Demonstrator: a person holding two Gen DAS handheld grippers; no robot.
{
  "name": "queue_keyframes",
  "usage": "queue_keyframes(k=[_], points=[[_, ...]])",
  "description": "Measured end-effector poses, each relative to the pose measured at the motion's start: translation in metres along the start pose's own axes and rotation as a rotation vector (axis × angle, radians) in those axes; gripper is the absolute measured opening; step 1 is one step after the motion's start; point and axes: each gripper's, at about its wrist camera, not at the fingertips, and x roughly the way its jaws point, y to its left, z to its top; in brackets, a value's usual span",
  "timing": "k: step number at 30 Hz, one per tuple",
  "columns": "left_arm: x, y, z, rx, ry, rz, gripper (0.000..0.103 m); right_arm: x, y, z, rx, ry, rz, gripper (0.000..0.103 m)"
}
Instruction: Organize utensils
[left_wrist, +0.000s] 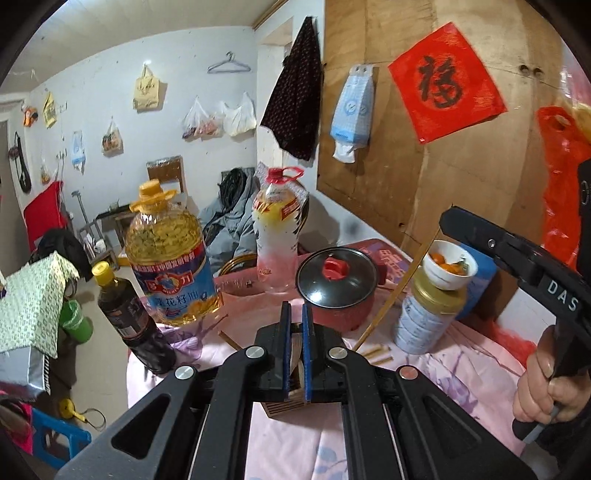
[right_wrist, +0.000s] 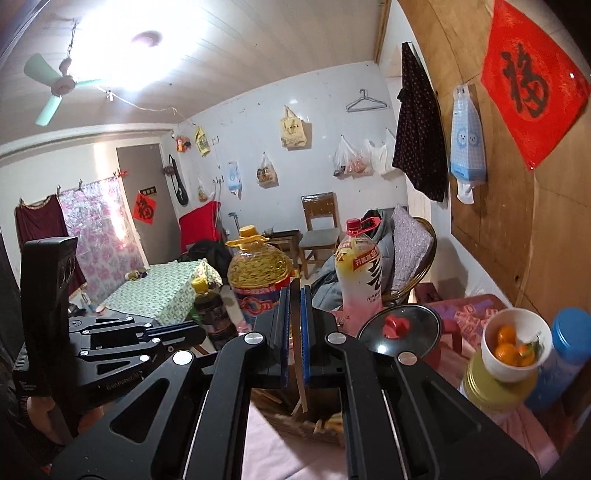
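My right tool (right_wrist: 294, 291) is clenched on a long wooden chopstick (right_wrist: 298, 362). From my left wrist view the chopstick (left_wrist: 391, 295) slants down from that tool's tip (left_wrist: 448, 221) toward the table (left_wrist: 461, 369), its lower end near a few loose chopsticks (left_wrist: 376, 352) lying on the pink cloth.

My left tool (left_wrist: 295, 308) is also clenched. A strip of brown wood sits between its blue pads, and it looks to be a wall of the slatted wooden holder (left_wrist: 284, 404) directly below. I cannot be fully sure it is the same piece. In the right wrist view the holder (right_wrist: 317, 424) shows under my right tool with pale sticks inside, and the left tool (right_wrist: 199, 328) reaches in from the left.

My right hand (left_wrist: 543, 387) wraps the right tool's grip.

Behind the left tool stands a red pot (left_wrist: 338, 284) with a dark glass lid. To its right is a gold-lidded tin (left_wrist: 424, 317), and a white bowl (left_wrist: 448, 267) of small oranges rests on the tin. To the left stand a big oil bottle (left_wrist: 166, 258), a dark bottle (left_wrist: 129, 314) and a pink drink bottle (left_wrist: 277, 229).
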Motion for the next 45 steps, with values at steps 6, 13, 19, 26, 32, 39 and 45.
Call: queue_keyframes(k=[6, 13, 19, 26, 32, 39, 45], points=[[0.046, 0.017, -0.019, -0.037, 0.088, 0.015, 0.009, 0.057, -0.011, -0.038, -0.011, 0.090, -0.031, 0.011], [0.037, 0.039, -0.043, -0.114, 0.091, 0.036, 0.056, 0.039, -0.026, -0.048, 0.088, 0.105, -0.039, 0.013], [-0.002, 0.057, -0.059, -0.179, 0.052, 0.066, 0.075, -0.008, -0.014, -0.043, 0.090, 0.056, -0.062, 0.037], [-0.052, 0.049, -0.115, -0.175, 0.041, 0.167, 0.097, -0.049, 0.002, -0.117, 0.173, 0.158, -0.171, 0.053], [-0.070, 0.042, -0.177, -0.223, 0.140, 0.161, 0.097, -0.061, 0.014, -0.192, 0.265, 0.334, -0.207, 0.054], [-0.077, 0.048, -0.236, -0.271, 0.247, 0.161, 0.097, -0.077, 0.053, -0.233, 0.239, 0.428, -0.243, 0.054], [-0.084, 0.045, -0.252, -0.246, 0.248, 0.183, 0.097, -0.101, 0.074, -0.234, 0.161, 0.422, -0.284, 0.062]])
